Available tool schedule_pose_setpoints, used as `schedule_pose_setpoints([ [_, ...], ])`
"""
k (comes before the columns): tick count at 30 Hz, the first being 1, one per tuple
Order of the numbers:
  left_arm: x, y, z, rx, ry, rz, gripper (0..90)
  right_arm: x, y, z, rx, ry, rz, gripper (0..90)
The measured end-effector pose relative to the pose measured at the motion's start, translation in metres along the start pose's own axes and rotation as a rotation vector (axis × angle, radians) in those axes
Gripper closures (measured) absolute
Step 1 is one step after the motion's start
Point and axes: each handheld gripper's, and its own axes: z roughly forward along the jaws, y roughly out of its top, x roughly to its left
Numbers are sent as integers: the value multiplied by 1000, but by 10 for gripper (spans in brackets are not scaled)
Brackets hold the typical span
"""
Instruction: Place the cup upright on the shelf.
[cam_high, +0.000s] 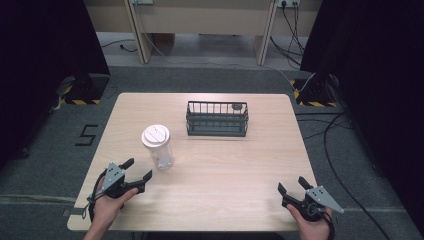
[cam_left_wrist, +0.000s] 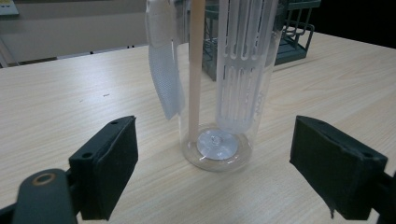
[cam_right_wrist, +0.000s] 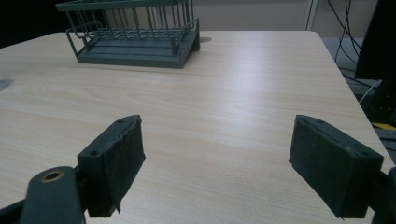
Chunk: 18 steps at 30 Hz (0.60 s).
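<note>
A clear plastic bottle (cam_high: 161, 150) with a white lid (cam_high: 155, 136) stands upright left of the table's middle. Through its wall (cam_left_wrist: 219, 93) I see a straw, a white slotted insert and a mesh piece. My left gripper (cam_high: 137, 170) is open at the front left, its jaws spread wide just short of the bottle and pointed at it. My right gripper (cam_high: 292, 184) is open at the front right corner, holding nothing, facing bare tabletop. A dark green wire basket (cam_high: 217, 119) sits at the back centre of the table; it also appears far off as the basket (cam_right_wrist: 135, 35).
The light wooden table (cam_high: 225, 170) has its right edge close to my right gripper. Black curtains flank both sides. Cables (cam_high: 345, 150) run over the grey floor to the right. A floor mark shaped like a 5 (cam_high: 86, 135) lies left of the table.
</note>
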Motion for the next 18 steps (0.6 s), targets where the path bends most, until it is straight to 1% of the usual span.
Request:
schedule_pose_setpoints([
  [4, -2, 0, 1, 3, -3, 9, 147, -1, 0, 1, 4, 3, 1, 174],
  [8, -2, 1, 2, 0, 3, 2, 147, -1, 0, 1, 8, 8, 2, 184],
  [14, -2, 1, 6, 3, -5, -6, 145, -1, 1, 1, 14, 12, 5, 201],
  [15, -2, 3, 8, -1, -5, -12, 145, -1, 1, 1, 14, 13, 6, 201],
  [18, 0, 7, 12, -9, -2, -12, 145, -1, 1, 1, 16, 12, 15, 201],
])
